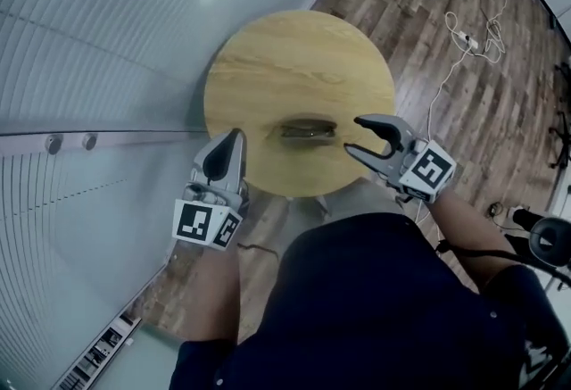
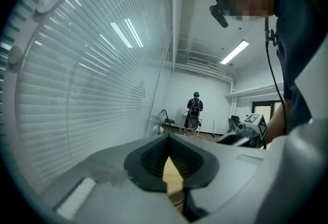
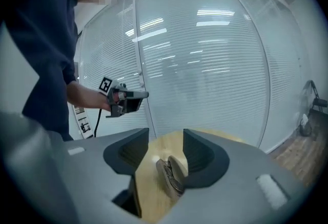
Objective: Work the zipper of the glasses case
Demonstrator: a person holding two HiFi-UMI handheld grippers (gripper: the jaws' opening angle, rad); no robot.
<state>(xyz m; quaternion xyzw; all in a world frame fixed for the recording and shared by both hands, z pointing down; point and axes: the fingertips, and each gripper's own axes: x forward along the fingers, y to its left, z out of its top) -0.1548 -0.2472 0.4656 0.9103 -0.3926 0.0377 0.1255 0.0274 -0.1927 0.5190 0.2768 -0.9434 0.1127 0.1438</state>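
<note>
A dark brown oval glasses case (image 1: 308, 129) lies on the round wooden table (image 1: 268, 67), near its front edge. My right gripper (image 1: 353, 135) is open just right of the case, its fingertips a short way off, with nothing between them. In the right gripper view the case (image 3: 171, 174) lies past the open jaws (image 3: 165, 138), close to the right finger, its zippered rim towards me. My left gripper (image 1: 236, 136) is shut and empty at the table's front left edge, well left of the case. In the left gripper view its jaws (image 2: 169, 138) meet over a sliver of tabletop (image 2: 171, 171).
A glass wall with blinds runs along the left and behind the table. White cables and a power strip (image 1: 466, 40) lie on the wooden floor to the right. A person (image 2: 195, 110) stands far off across the room. My legs are close under the table's front edge.
</note>
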